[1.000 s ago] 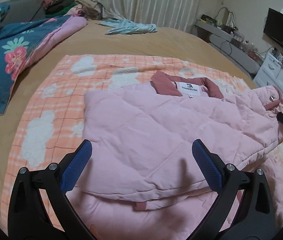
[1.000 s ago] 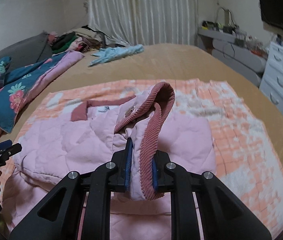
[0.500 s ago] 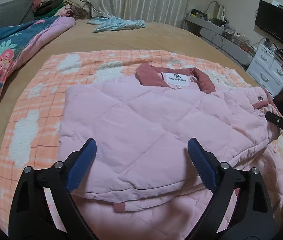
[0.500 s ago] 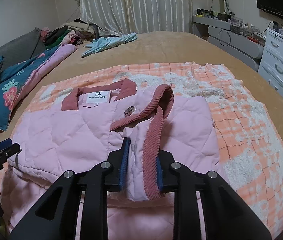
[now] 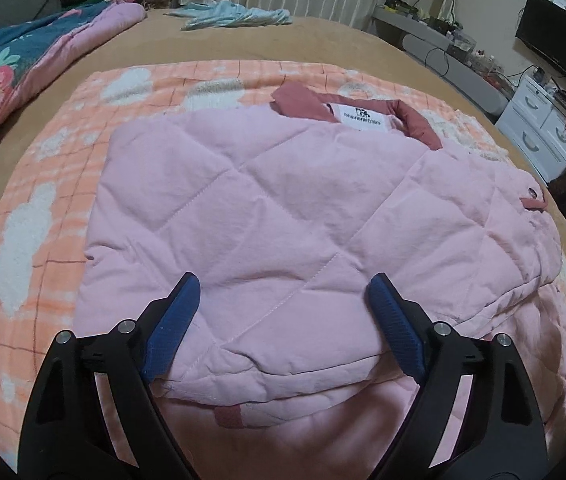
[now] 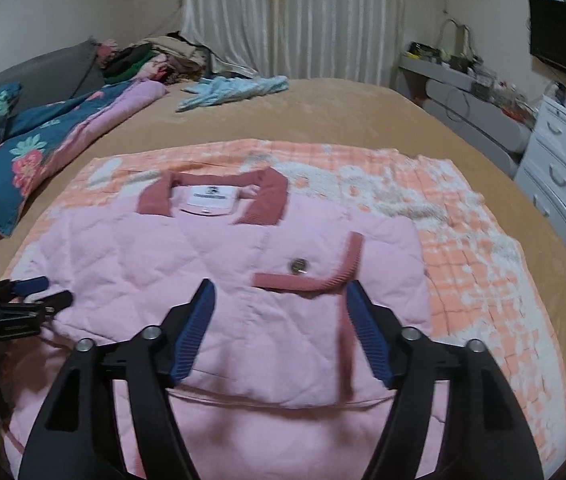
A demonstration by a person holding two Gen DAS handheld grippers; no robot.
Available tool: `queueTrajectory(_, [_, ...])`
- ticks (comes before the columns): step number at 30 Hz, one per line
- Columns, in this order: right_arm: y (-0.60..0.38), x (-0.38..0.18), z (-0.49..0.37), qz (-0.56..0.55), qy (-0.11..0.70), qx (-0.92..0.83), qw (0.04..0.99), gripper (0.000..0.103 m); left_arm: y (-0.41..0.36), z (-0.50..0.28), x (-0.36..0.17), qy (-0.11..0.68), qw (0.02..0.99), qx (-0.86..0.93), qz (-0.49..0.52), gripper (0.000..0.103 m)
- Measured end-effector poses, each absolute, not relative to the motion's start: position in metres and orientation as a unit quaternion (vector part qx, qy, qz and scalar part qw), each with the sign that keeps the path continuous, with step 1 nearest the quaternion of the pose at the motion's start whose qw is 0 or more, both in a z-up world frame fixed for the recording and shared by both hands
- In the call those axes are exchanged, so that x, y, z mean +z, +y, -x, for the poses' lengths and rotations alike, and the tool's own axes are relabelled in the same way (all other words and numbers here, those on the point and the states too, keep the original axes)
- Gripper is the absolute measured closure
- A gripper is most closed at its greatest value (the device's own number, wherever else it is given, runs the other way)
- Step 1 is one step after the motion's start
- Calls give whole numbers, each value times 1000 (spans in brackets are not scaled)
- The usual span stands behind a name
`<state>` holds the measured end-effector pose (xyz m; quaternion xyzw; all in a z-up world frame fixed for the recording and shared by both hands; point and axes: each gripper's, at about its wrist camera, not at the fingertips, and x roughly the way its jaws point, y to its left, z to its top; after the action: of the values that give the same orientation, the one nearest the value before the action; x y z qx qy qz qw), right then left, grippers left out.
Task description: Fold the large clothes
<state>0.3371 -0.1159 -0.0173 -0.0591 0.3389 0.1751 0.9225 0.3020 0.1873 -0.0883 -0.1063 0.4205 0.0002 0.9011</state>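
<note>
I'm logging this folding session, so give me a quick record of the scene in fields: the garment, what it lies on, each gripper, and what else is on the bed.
garment: pink quilted jacket, sleeves folded in, collar at the far end
sleeve cuff: dark pink ribbed cuff lying flat on the jacket by a button
surface: orange checked blanket on a tan bed
left gripper: open over the jacket's near part
right gripper: jaws just opened, nothing gripped
elsewhere: light blue garment, floral quilt

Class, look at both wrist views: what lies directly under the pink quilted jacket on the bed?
Under the pink quilted jacket lies an orange checked blanket with white fluffy patches, spread over the tan bed cover. The part of the blanket beneath the jacket is covered and cannot be seen.
</note>
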Motion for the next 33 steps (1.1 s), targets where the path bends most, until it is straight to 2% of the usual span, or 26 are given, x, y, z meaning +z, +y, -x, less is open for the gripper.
queueTrajectory(4, [-93, -12, -331, 55, 336, 202, 918, 14, 189, -301, -93, 422, 900, -2, 113, 23])
queueTrajectory(8, [-65, -25, -336, 84, 358, 212, 906, 13, 189, -300, -93, 422, 899, -1, 112, 23])
queueTrajectory(11, [-50, -59, -354, 98, 416, 204, 881, 12, 189, -301, -93, 426, 898, 2, 112, 23])
queueTrajectory(13, [-47, -87, -365, 100, 456, 193, 863, 6, 189, -301, -92, 427, 897, 2, 111, 23])
queueTrajectory(22, [-46, -110, -362, 94, 438, 180, 876, 5, 181, -299, -89, 430, 898, 10, 95, 24])
queueTrajectory(26, [-47, -111, -361, 89, 429, 178, 881, 5, 177, -295, -85, 430, 898, 9, 94, 12])
queueTrajectory(28, [-48, -110, -359, 85, 429, 177, 882, 5, 174, -292, -82, 431, 898, 11, 89, 9])
queueTrajectory(33, [-52, -109, -353, 72, 417, 176, 889, 5, 172, -287, -75, 433, 896, 15, 99, 9])
